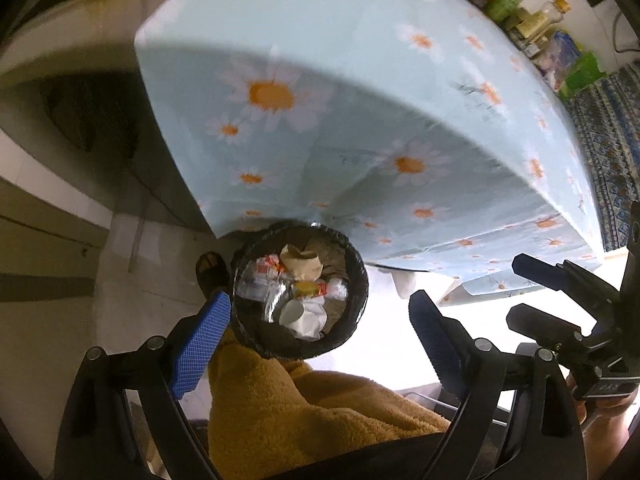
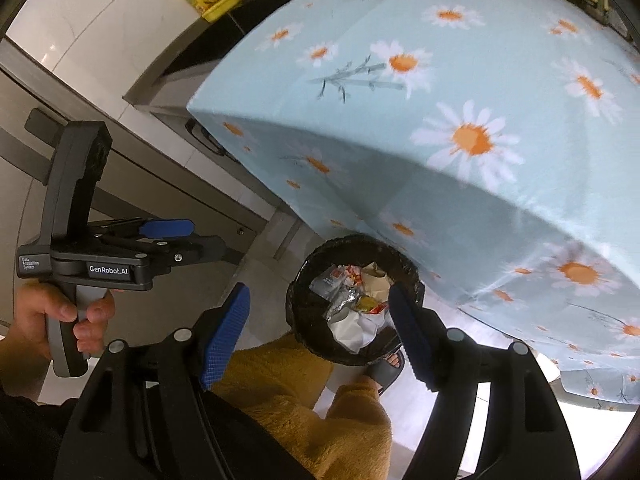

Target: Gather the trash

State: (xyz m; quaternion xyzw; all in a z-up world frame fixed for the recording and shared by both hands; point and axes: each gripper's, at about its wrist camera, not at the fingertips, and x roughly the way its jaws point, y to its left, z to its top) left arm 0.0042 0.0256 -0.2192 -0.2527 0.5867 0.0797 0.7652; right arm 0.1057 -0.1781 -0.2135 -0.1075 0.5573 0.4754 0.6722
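The trash is seen in a black-lined bin on the floor, below and just ahead of both grippers, at the foot of a table draped in a daisy-print cloth. Crumpled white paper, a tan paper wad, clear plastic film and bright wrappers are piled loosely. All of it is judged light, soft and easily crushed; the film and wrappers are likely slippery. A raised fold or crumpled edge would best be pinched, not a flat face.

The left gripper is held with its blue pads well apart and nothing between them, the bin framed in the gap. The right gripper is likewise spread and empty, its right pad overlapping the bin's rim in view. A yellow fleece garment and a sandalled foot are seen beneath the grippers, beside the bin.
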